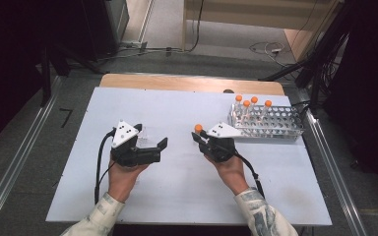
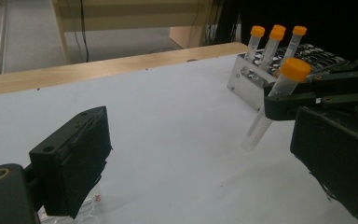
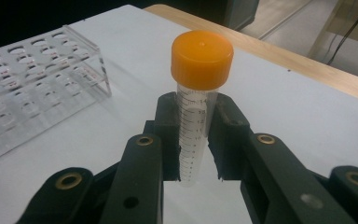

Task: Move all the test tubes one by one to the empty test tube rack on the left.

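Tube (image 3: 193, 126) with orange cap stands upright, clamped below the cap by right tongs (image 3: 193, 140), at 9 o'clock of the rack (image 1: 270, 129), presumably for handover or racking; left tongs (image 1: 152, 147) gape wide, empty, over the worktop (image 1: 187, 187).

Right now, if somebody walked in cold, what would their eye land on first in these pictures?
Probably the orange-capped tube, standing upright and clamped between the jaws of the right gripper above the white table. Next, the clear rack at the table's far right, with four more orange-capped tubes standing in it. The left gripper waits open at left.
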The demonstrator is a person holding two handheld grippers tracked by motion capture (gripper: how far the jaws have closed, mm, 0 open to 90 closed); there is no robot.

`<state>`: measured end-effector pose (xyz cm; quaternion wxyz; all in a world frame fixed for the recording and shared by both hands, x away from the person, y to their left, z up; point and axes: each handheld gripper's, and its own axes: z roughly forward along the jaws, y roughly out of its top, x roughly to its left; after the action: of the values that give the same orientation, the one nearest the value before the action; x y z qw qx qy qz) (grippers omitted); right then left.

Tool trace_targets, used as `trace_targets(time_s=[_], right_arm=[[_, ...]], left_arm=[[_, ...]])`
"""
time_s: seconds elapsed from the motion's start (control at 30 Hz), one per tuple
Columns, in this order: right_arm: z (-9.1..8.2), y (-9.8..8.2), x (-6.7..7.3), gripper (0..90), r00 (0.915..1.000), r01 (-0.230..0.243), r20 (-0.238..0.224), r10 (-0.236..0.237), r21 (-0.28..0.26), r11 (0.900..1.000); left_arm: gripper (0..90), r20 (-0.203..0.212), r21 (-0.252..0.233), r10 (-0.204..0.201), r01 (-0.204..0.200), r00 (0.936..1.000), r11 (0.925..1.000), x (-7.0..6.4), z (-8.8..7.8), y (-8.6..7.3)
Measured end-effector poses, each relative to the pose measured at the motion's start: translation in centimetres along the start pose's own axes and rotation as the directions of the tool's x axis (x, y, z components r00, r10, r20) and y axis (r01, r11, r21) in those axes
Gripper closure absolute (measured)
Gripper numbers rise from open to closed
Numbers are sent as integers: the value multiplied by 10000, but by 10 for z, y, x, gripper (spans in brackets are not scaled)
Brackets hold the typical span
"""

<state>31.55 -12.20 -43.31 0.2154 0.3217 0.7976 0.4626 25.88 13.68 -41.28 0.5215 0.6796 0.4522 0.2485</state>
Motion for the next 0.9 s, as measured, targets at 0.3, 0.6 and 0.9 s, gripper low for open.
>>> trace_targets(time_s=[0.3, 0.6, 0.9], right_arm=[[8, 1, 13, 724, 9989, 269, -390, -264, 133, 9996], [15, 3, 24, 724, 9964, 403, -748, -386, 214, 9990], [22, 5, 38, 724, 9927, 619, -1054, -590, 245, 9978]], left_arm=[[53, 419, -84, 65, -62, 9991, 9999, -6, 2, 1], [124, 650, 3, 375, -376, 9972, 9993, -15, 13, 2], [241, 614, 24, 513, -515, 9968, 9987, -18, 24, 2]])
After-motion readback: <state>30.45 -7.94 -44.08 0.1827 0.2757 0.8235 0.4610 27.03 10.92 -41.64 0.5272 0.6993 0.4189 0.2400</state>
